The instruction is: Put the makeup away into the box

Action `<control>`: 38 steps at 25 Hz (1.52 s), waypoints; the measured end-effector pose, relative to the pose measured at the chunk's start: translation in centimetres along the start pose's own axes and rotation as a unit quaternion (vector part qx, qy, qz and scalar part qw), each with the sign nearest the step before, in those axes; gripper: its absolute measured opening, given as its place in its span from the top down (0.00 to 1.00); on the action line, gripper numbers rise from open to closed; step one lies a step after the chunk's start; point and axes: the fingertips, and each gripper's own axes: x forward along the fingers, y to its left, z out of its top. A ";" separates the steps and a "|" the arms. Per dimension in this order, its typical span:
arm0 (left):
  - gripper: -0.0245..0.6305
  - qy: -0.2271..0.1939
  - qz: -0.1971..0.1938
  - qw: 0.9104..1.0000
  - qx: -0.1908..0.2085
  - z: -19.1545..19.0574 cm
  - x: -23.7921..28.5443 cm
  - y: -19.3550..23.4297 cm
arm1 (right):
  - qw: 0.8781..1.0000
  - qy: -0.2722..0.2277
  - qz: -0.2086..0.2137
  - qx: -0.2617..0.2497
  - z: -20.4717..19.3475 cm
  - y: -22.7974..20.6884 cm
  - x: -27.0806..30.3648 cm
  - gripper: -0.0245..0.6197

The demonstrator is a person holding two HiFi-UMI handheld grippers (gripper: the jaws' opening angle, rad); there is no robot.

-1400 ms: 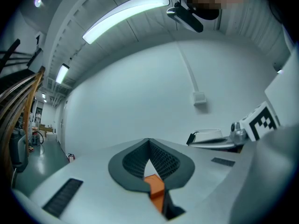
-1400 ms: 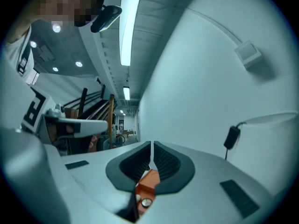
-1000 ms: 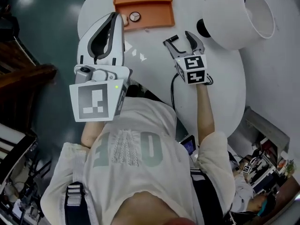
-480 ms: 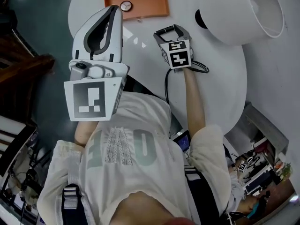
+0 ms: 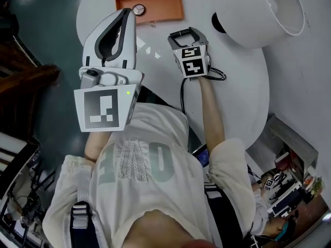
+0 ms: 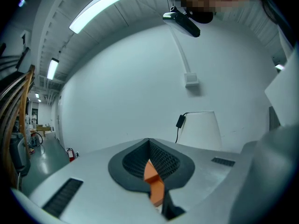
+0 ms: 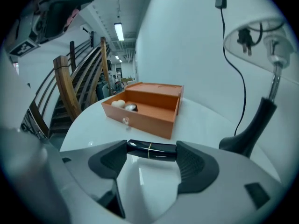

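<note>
An orange box stands at the far side of the white table, its drawer pulled out with round makeup pieces inside. A black lipstick tube lies crosswise on the table in front of the box. My right gripper straddles it with the tube lengthwise between the fingertips. Its jaws have just been closing, and I see no firm press on the tube's ends. My left gripper hovers shut and empty, left of the right one.
A white lamp shade lies on its side at the right, its dark stand and cable close to my right gripper. The table's curved edge runs under my left gripper, with dark floor and wooden furniture beyond.
My right gripper has come down and toward the box, so the lipstick tube now sits between its fingertips. The left gripper has barely shifted.
</note>
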 end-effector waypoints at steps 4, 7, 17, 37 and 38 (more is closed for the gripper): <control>0.95 -0.025 0.007 1.000 -0.010 1.0 -1.0 0.8 | 0.997 -0.077 -0.011 -0.016 6.3 1.0 -4.3 0.44; 0.95 -0.044 0.014 0.999 -0.015 1.9 -1.9 1.6 | 0.987 -0.158 -0.022 -0.025 12.1 2.4 -9.4 0.44; 0.95 -0.042 0.014 0.999 -0.019 1.9 -3.5 2.6 | 0.945 -0.327 -0.010 -0.024 20.9 8.2 -22.2 0.44; 0.95 0.012 0.064 0.998 -0.027 -2.3 -3.8 5.7 | 0.991 -0.118 -0.036 -0.045 15.1 3.7 -5.0 0.44; 0.95 0.018 0.067 0.997 -0.024 -2.6 -3.6 5.9 | 0.993 -0.103 -0.039 -0.042 14.6 3.4 -3.6 0.44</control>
